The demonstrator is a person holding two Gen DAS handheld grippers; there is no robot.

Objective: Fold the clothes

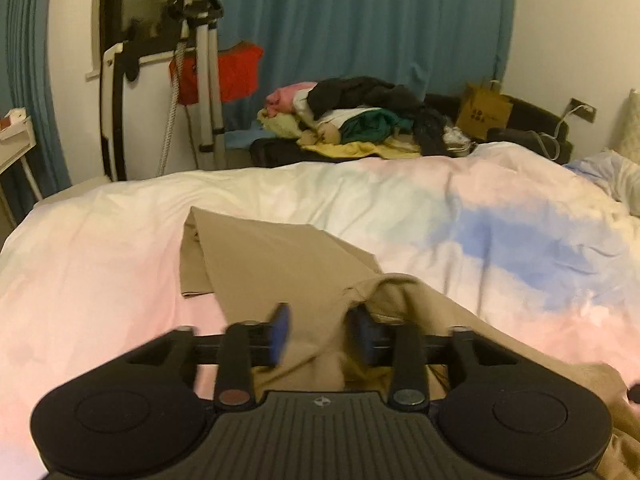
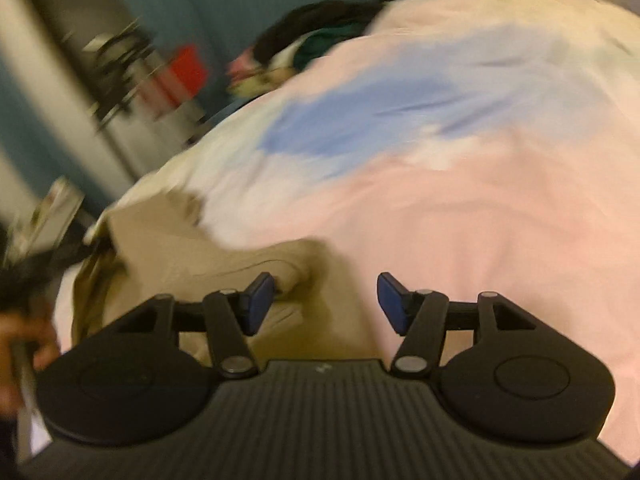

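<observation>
1. Left claw point(image 1: 320, 334) stood partly open over the bed, a ridge of tan trousers point(image 1: 256, 256) running up between its blue pads; the pads did not look pressed on the cloth, so I'd call that no grip.
2. Right claw point(image 2: 326, 304) gaped wider, with nothing in it; its left pad sat just beside a bunched tan fold, its right pad over bare duvet point(image 2: 480, 220).
3. The trousers lay on the duvet, one flat part stretched away from the left claw with a crisp folded edge, the near part humped and rumpled.
4. Progress, as I judged it: a first fold looked laid, but the near end wanted smoothing and at least one more fold.
5. Beyond, a heap of clothes point(image 1: 360, 116) waited at the far side of the bed — most of the job looked undone.
6. Left view was sharp: it showed the flat trouser part, the heap, a box point(image 1: 484, 114).
7. Right view was blurred, yet it alone caught a hand point(image 2: 28, 344) at the left edge, and the trousers' bunched end.
</observation>
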